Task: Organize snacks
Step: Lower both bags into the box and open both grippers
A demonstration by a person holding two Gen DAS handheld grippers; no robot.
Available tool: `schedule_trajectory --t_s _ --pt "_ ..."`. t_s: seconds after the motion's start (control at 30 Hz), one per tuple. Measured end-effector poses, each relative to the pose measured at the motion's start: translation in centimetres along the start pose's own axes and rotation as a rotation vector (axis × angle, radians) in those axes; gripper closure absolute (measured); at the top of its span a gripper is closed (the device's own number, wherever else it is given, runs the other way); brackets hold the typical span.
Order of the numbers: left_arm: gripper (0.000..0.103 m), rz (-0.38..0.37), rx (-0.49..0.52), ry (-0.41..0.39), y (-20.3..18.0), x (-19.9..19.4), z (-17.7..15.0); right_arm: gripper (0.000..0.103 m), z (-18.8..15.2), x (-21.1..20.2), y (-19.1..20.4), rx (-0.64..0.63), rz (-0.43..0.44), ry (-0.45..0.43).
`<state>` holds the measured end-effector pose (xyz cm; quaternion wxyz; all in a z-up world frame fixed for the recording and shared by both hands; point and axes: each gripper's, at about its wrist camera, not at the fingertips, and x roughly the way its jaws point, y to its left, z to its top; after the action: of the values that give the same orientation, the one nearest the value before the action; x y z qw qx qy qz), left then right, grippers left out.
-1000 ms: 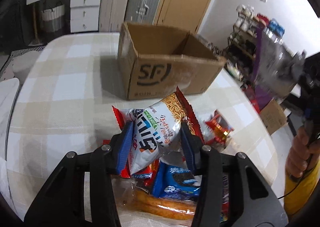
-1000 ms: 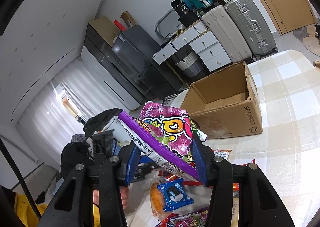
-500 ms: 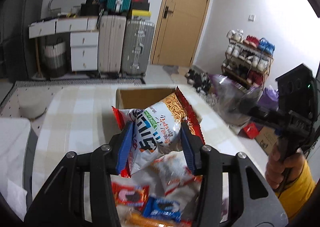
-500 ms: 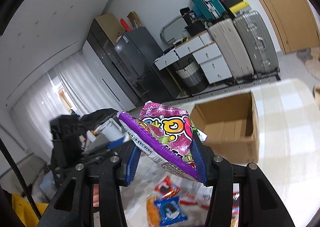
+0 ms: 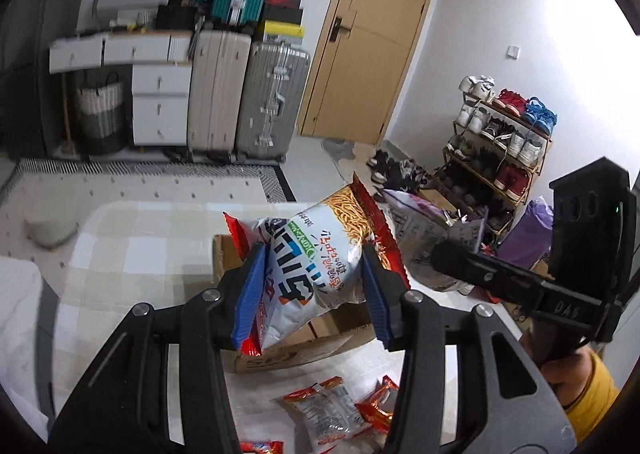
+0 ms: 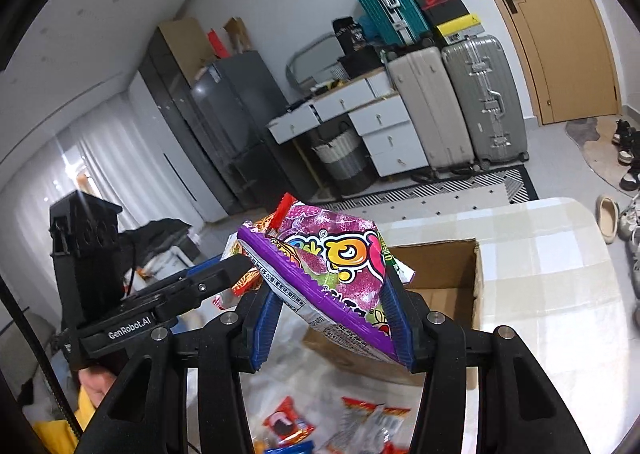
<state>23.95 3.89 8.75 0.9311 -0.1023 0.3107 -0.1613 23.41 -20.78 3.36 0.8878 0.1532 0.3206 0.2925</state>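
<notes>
left gripper (image 5: 316, 296) pinches noodle snack bag (image 5: 316, 254) above cardboard box (image 6: 444, 274) | right gripper (image 6: 332, 318) pinches purple candy bag (image 6: 336, 266) above box | box sits on checked table (image 6: 552, 254), loose snack packs (image 5: 332, 414) in front of box | suitcases (image 5: 248, 90), door (image 5: 372, 34), shoe rack (image 5: 500, 146) behind box

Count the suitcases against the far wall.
3: a teal suitcase leaning on top of the drawers, a beige suitcase and a silver suitcase upright side by side below. More may be hidden.
</notes>
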Motion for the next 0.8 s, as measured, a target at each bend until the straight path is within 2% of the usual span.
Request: schedule_trajectory --t_s 0.17,0.37,0.47,0.6,0.8 --pt "0.059 -0.002 -0.069 0.103 1.9 6.1 0.9 0.054 0.3 3.8 -2.4 0.034 -0.047 0.085" --pt "0.059 0.009 -0.085 0.195 3.2 12.3 -0.1 0.054 -0.1 6.3 -5.3 0.115 -0.045 0.112" --pt "0.059 0.018 -0.089 0.221 3.4 14.8 -0.7 0.054 -0.5 7.7 -6.4 0.129 -0.068 0.146" --pt "0.059 0.018 -0.092 0.260 3.9 17.5 -1.9 0.054 -0.9 8.7 -7.6 0.173 -0.057 0.173" --pt "0.058 0.039 -0.094 0.274 4.9 20.3 -2.7 0.054 -0.8 9.9 -8.3 0.188 -0.057 0.191"
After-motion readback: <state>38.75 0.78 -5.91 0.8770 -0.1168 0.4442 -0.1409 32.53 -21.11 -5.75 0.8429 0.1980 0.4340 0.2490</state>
